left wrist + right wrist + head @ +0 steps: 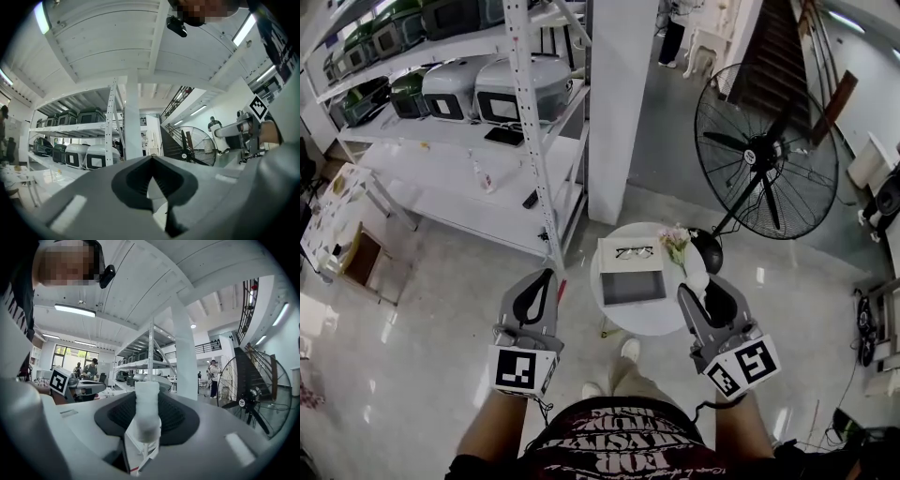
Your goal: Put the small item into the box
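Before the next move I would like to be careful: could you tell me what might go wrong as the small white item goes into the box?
1. The flowers stand right beside the box, on the side of the right hand-held gripper; its approach could knock them over.
2. Glasses lie on the box's white far half; the small white item might land on them.
3. The item sticks out past the jaws and could slip.

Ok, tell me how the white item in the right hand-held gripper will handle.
The white item looks small, so probably light. Its matte, slightly rough surface should not slip in the right hand-held gripper. Its rounded, column-like shape may roll if laid down sideways.
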`<state>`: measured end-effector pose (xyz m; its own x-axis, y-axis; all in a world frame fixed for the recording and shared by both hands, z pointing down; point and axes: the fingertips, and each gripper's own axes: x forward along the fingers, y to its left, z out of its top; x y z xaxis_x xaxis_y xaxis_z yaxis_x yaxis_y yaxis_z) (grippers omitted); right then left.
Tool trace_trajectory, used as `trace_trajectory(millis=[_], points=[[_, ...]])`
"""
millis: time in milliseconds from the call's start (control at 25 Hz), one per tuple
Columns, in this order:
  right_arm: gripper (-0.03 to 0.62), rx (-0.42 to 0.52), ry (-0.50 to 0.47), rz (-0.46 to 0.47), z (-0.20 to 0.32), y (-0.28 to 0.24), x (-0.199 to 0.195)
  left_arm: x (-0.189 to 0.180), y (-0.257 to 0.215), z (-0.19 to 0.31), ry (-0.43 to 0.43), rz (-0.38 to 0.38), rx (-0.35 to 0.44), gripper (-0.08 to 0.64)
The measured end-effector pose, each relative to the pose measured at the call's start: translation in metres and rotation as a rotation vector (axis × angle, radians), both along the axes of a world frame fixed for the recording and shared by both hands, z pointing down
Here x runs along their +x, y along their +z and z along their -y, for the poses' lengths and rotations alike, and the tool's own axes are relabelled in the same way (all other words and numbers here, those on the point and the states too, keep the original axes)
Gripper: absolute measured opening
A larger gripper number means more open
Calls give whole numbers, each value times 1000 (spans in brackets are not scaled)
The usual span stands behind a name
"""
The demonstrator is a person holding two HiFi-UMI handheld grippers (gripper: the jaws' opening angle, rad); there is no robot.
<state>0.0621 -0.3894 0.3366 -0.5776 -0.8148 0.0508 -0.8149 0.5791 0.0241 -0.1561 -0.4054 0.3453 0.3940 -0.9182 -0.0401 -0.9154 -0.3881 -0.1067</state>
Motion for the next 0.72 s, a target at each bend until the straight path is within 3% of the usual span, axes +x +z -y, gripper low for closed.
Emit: trace_trajectory(millis=[360,720], points=[[166,-56,-67,18,44,28,-2,6,19,33,-43,24,-21,0],[166,-192,-103,3,101,91,8,23,31,84,-66,37,-57,0]])
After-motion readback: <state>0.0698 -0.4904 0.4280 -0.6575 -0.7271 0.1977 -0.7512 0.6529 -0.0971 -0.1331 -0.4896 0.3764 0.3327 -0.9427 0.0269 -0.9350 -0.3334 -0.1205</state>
